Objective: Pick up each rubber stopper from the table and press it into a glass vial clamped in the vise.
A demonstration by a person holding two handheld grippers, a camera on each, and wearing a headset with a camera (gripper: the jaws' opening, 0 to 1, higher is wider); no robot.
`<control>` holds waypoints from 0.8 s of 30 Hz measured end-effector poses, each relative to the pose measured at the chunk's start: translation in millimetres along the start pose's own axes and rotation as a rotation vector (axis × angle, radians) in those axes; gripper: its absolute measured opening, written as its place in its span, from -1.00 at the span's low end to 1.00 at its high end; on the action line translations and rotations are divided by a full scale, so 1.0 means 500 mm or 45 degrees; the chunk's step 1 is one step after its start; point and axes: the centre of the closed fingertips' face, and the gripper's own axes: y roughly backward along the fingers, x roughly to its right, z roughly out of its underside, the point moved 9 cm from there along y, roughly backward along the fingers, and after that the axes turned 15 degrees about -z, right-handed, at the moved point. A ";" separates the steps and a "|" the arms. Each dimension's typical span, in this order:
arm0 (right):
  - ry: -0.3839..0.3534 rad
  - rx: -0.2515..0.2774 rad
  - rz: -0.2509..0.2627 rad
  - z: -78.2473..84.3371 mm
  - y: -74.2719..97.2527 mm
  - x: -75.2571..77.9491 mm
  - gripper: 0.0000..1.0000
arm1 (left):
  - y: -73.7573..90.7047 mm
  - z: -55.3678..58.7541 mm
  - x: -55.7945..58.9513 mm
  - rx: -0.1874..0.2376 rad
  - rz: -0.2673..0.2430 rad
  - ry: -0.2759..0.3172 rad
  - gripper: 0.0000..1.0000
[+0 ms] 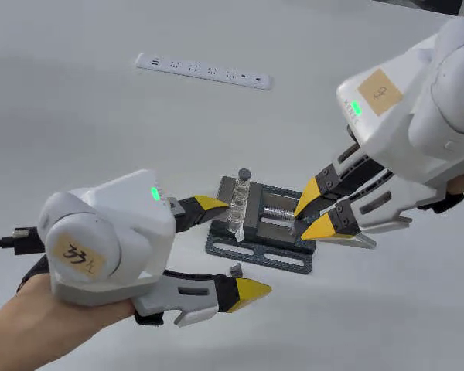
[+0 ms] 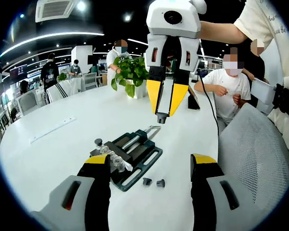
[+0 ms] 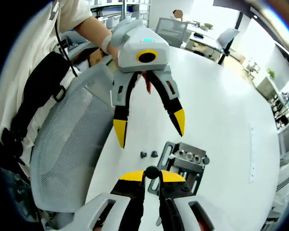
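Nearby, two stoppers (image 2: 147, 181) beside one vise (image 2: 137, 153)

White power strip (image 1: 203, 71), grey mesh chair (image 2: 253, 149), leafy plant (image 2: 130, 74), probably potted

On the back of the left gripper (image 1: 243, 247), at eight o'clock in the head view, a tan sticker (image 1: 77, 259) is seen, and handwriting like "33L" is read on it. A second sticker (image 1: 379, 91) is carried by the right gripper (image 1: 300, 224) at two o'clock, but its mark cannot be read.

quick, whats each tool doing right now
left tool: open, holding nothing
right tool: closed on a rubber stopper
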 end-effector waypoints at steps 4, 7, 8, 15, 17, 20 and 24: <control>0.010 -0.016 0.001 0.005 0.003 0.028 -0.89 | 0.004 0.018 -0.025 -0.045 -0.061 0.011 0.55; 0.019 -0.029 0.002 0.007 0.003 0.049 -0.89 | 0.006 0.027 -0.037 -0.048 -0.087 0.016 0.74; 0.030 -0.035 0.006 0.009 0.002 0.057 -0.89 | 0.006 0.031 -0.043 -0.052 -0.103 0.012 0.80; 0.101 -0.116 -0.035 0.004 -0.016 0.106 -0.90 | 0.009 0.057 -0.056 -0.099 -0.125 0.005 0.98; 0.136 -0.140 -0.033 0.001 -0.021 0.120 -0.90 | 0.010 0.060 -0.056 -0.107 -0.130 -0.006 0.98; 0.182 -0.169 -0.043 0.004 -0.028 0.146 -0.90 | 0.010 0.066 -0.058 -0.109 -0.134 0.004 0.98; 0.262 -0.210 -0.048 0.005 -0.038 0.178 -0.90 | 0.011 0.069 -0.059 -0.118 -0.134 0.014 0.98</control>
